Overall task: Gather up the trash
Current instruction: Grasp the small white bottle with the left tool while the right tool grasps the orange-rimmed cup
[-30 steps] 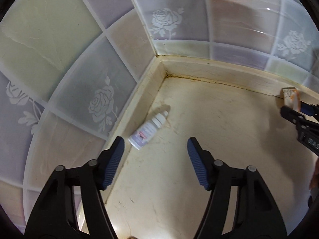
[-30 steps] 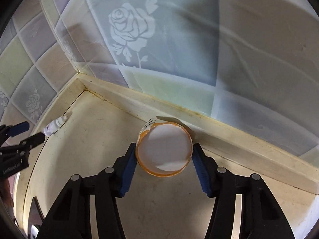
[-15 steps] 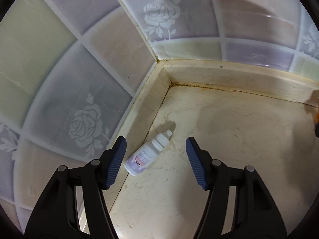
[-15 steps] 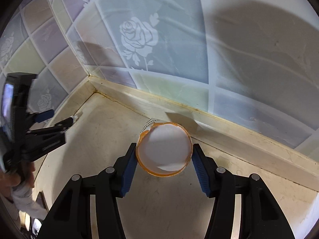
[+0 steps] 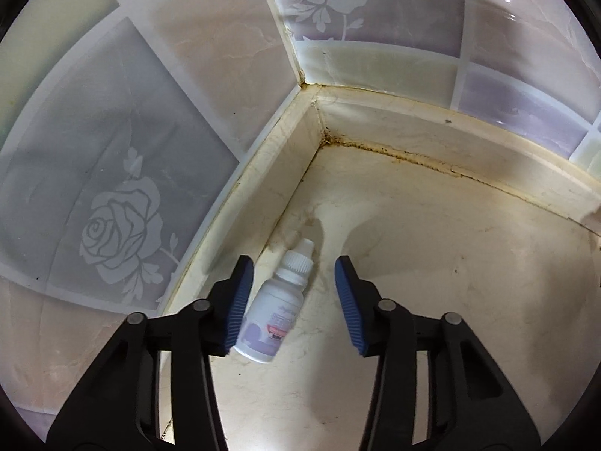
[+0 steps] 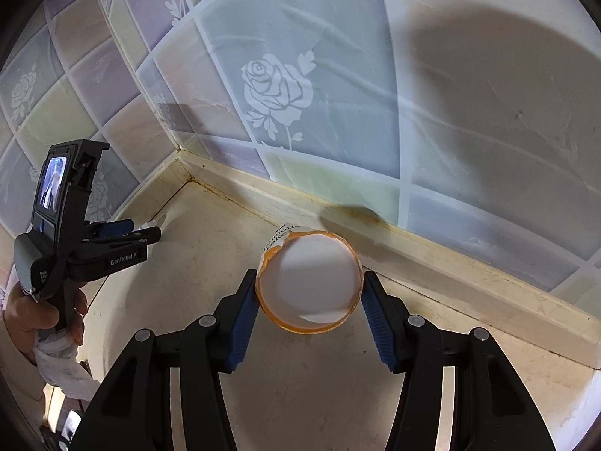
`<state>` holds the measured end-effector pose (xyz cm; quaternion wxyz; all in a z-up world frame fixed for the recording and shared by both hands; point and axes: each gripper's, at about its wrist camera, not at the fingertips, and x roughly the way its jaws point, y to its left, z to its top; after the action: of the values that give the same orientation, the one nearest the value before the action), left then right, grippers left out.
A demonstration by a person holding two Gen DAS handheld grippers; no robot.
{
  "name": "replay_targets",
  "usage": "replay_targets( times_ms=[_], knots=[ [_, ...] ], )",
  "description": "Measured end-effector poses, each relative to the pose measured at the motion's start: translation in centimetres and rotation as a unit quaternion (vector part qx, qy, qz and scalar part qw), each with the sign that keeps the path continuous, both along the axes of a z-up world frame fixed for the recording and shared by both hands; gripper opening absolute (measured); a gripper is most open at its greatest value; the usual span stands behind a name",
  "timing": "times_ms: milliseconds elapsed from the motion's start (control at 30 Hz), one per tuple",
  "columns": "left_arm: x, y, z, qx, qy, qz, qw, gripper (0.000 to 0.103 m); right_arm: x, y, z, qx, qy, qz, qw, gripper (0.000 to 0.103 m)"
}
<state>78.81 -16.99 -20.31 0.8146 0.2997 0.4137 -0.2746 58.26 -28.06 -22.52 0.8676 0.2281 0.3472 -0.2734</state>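
Two pieces of trash in play: dropper bottle lying between left gripper pads now closer and still narrowing, cap toward twelve o'clock, not yet pinched; orange-rimmed cup clamped in right gripper, ready for binning.

The wall tiles look glossy and smooth, with frosted roses. The tabletop is matt marbled stone, stained along the seam. The dropper bottle is smooth white plastic. The cup seems thin paper.
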Motion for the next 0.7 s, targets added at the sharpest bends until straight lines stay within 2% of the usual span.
replay_targets(
  times_ms=[67, 133, 467, 700],
  knots=[
    [0.3, 0.0, 0.1, 0.0, 0.008, 0.001, 1.0, 0.041, 0.1, 0.1, 0.0, 0.002, -0.001, -0.001, 1.0, 0.054],
    [1.0, -0.1, 0.1, 0.0, 0.023, 0.003, 0.9997, 0.041, -2.6, -1.2, 0.9, 0.005, -0.003, -0.003, 1.0, 0.054],
    [3.4, 0.4, 0.1, 0.0, 0.065, 0.012, 0.9978, 0.041, -3.2, -1.3, 1.7, 0.007, -0.012, 0.002, 1.0, 0.054],
    [3.0, 2.2, 0.1, -0.002, 0.088, 0.028, 0.9957, 0.041, -4.1, -1.5, 1.9, 0.008, -0.013, -0.001, 1.0, 0.054]
  ],
)
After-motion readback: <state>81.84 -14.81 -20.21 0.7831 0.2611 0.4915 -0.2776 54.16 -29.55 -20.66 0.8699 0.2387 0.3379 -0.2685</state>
